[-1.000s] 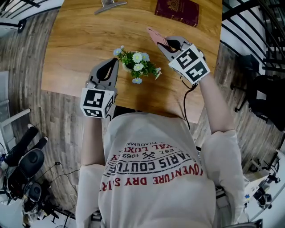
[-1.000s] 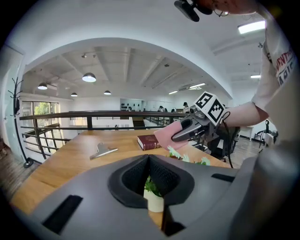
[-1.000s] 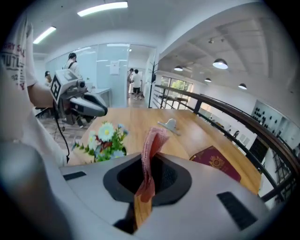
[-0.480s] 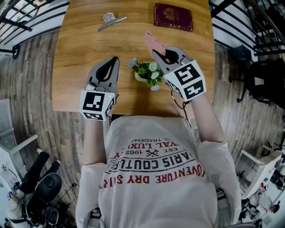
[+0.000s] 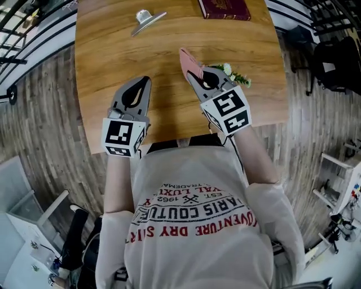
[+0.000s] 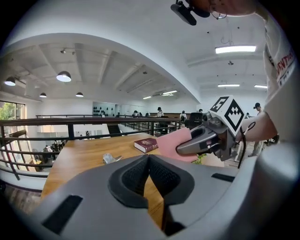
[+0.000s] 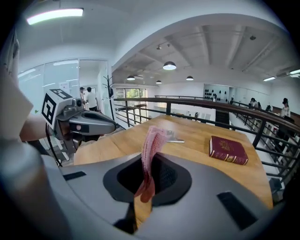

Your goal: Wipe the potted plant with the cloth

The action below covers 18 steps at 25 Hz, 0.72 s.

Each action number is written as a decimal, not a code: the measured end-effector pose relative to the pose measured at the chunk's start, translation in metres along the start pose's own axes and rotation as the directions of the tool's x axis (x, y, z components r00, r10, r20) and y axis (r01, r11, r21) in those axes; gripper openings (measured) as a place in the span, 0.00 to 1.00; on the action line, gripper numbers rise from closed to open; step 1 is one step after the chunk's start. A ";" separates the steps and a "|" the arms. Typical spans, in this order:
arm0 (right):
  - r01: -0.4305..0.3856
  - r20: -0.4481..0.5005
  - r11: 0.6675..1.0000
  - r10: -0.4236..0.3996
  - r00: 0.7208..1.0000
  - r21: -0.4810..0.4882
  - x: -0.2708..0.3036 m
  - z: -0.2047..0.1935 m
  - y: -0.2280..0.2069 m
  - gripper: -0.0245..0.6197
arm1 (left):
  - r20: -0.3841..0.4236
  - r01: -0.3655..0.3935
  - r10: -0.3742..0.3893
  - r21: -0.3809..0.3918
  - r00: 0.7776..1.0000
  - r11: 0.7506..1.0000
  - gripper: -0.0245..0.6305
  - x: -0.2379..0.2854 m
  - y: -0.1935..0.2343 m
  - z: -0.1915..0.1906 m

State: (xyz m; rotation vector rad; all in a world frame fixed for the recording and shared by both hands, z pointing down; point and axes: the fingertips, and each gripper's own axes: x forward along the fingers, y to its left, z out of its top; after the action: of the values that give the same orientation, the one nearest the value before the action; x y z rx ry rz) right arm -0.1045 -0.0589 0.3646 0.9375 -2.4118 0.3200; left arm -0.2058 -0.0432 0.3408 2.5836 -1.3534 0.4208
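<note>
While the potted plant stands on the wooden table at about 2 o'clock from the right gripper, only its white flowers and green leaves show in the head view; the pot that holds them is hidden behind that gripper. The right gripper's jaws are clamped on a pink cloth, which sticks out past their tips toward 11 o'clock; the left gripper has its jaws pressed together with nothing between them, and it points toward 12 o'clock over bare wood.

A maroon book lies at the table's 12 o'clock edge, its gold emblem too small to read; a metal clip lies at 11 o'clock. The person's shirt bears upside-down print, of which "EST. 1962" and "DRY" can be read.

A second ago the plant showed between the two grippers; now both grippers lie to its left, the right one overlapping it; the cloth is still gripped, and the left jaws have stayed closed.
</note>
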 end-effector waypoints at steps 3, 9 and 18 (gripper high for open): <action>0.022 -0.056 0.999 -0.020 0.998 0.029 0.018 -0.025 0.018 0.10 | -0.023 0.031 -0.031 -0.017 0.999 0.999 0.06 -0.010 0.007 -0.020; 0.117 -0.139 0.988 -0.103 0.985 0.098 0.040 -0.073 0.023 0.10 | -0.083 0.084 -0.083 -0.001 0.993 0.997 0.06 -0.018 0.011 -0.058; 0.328 -0.174 0.903 -0.289 0.941 0.276 0.054 -0.132 0.001 0.10 | -0.162 0.132 -0.131 -0.009 0.978 0.991 0.06 -0.010 0.013 -0.103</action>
State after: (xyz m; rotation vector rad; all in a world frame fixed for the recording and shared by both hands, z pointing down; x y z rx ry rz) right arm -0.0869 -0.0359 0.5046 1.3711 -2.0867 0.6213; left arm -0.2386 -0.0117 0.4342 2.5575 -1.1215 0.5956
